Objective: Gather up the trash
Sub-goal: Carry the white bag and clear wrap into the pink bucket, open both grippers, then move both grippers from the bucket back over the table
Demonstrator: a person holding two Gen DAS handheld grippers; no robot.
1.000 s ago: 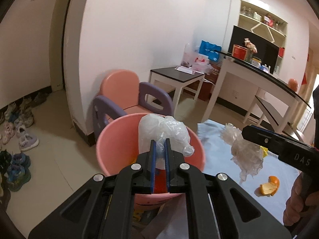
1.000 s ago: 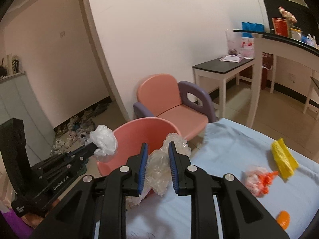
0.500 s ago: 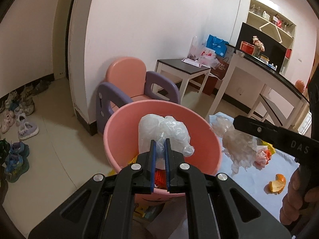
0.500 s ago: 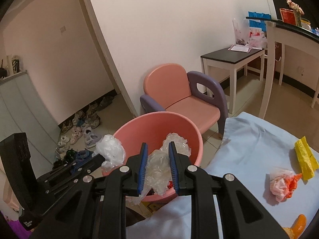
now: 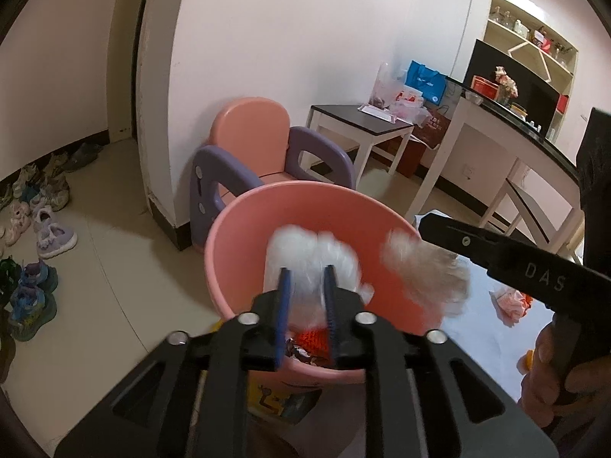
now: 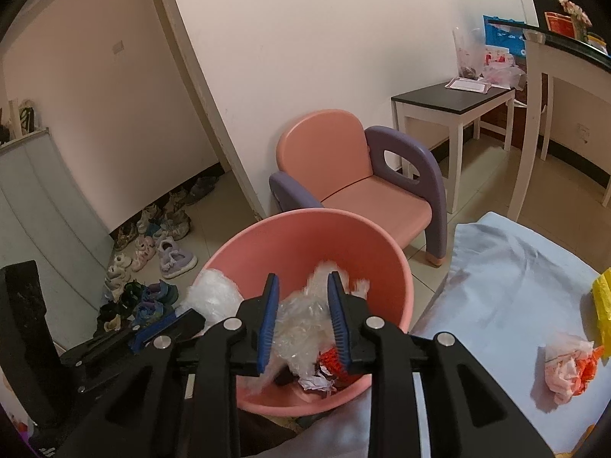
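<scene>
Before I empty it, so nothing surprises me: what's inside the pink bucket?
Crumpled paper and a red-orange scrap lie in the pink bucket; plastic and both tools hide the rest.

A pink bin (image 6: 393, 267) at six o'clock, a pink chair with purple arms (image 6: 359, 175) at twelve, pale-blue tablecloth (image 6: 508, 267) at three

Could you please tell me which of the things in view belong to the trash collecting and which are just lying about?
Part of the job:
- pink bin
- clear plastic wad at the right gripper
- white plastic wad at the left gripper
- crumpled wrapper and yellow scrap on the blue cloth

Just lying about:
- child's chair
- shoes
- side table
</scene>
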